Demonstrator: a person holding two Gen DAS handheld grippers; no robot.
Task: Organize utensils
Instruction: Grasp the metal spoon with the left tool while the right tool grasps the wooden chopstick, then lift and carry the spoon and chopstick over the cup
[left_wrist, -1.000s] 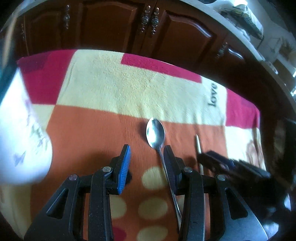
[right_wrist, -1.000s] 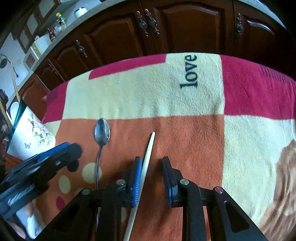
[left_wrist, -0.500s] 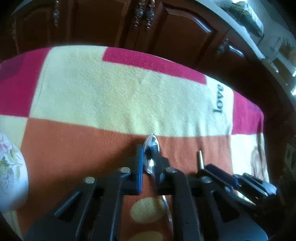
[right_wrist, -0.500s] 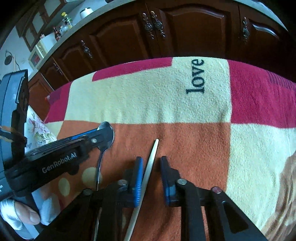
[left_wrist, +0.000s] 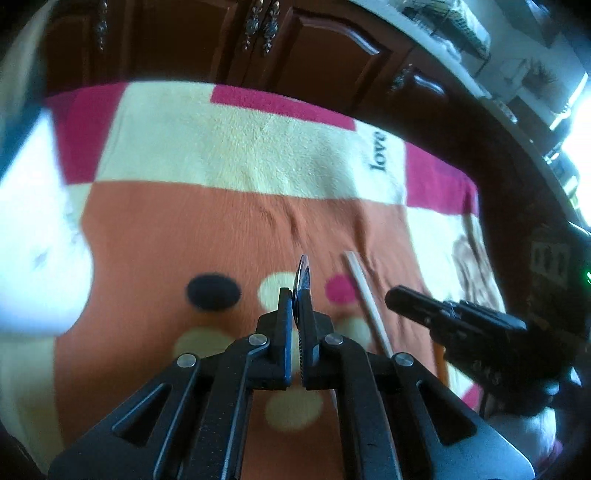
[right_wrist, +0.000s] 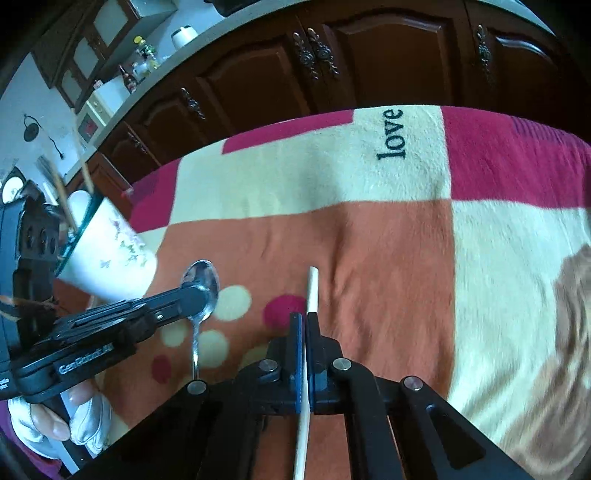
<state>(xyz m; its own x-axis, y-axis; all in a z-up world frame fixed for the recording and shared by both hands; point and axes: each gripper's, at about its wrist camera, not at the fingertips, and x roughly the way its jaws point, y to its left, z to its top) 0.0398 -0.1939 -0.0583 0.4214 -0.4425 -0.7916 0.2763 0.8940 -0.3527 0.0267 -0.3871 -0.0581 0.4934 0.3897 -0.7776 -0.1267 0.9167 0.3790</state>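
Left tongs (left_wrist: 294, 299): I've clamped them on the spoon (right_wrist: 201, 291).
Right tongs (right_wrist: 306, 325): pinched tight on the chopstick (right_wrist: 311, 291).
Advice: I'd lift both level, then steer toward the cup (right_wrist: 110, 254).

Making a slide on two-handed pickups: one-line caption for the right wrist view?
Right gripper shut on a chopstick, left gripper shut on a spoon, over a patchwork blanket.
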